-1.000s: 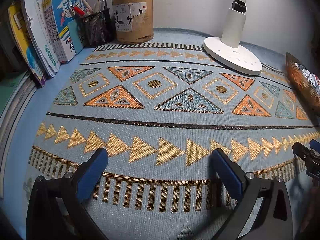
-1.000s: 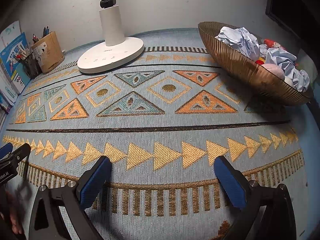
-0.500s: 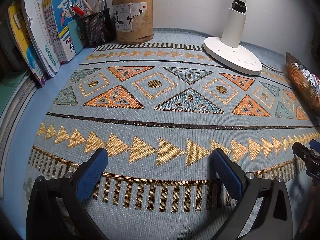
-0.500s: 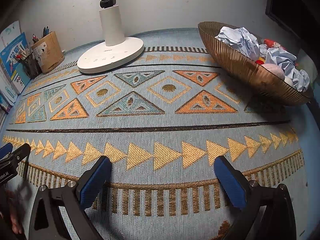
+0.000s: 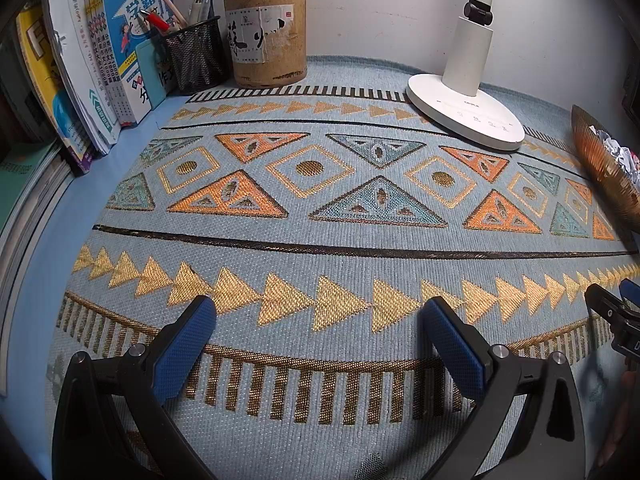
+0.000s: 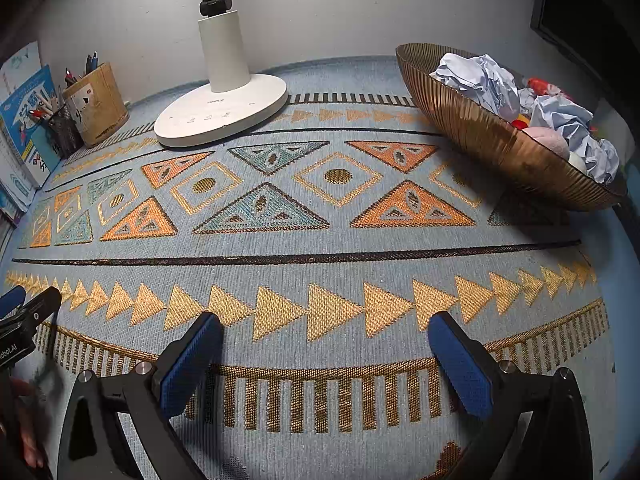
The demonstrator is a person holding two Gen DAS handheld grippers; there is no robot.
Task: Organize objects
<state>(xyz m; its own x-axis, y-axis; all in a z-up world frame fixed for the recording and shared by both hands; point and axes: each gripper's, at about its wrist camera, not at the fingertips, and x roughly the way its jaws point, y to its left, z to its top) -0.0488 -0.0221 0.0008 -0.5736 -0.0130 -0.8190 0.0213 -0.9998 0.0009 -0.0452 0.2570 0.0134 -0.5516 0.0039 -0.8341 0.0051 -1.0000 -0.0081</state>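
Observation:
My left gripper [image 5: 320, 320] is open and empty, low over the front of a patterned blue mat [image 5: 320, 208]. My right gripper [image 6: 326, 340] is open and empty too, beside it to the right. A ribbed copper bowl [image 6: 472, 128] at the back right holds crumpled blue-white paper [image 6: 480, 80], a pink ball [image 6: 548, 140] and small red items. The bowl's edge also shows in the left wrist view [image 5: 600, 160]. A cork pen holder [image 5: 266, 40] and a black mesh pen cup [image 5: 196, 60] stand at the back left, both with pens.
A white desk lamp [image 5: 464, 108] stands at the back centre, also in the right wrist view [image 6: 220, 116]. Books [image 5: 100, 60] lean upright at the left edge. A wall runs behind the desk. A dark screen [image 6: 580, 12] is at the far right.

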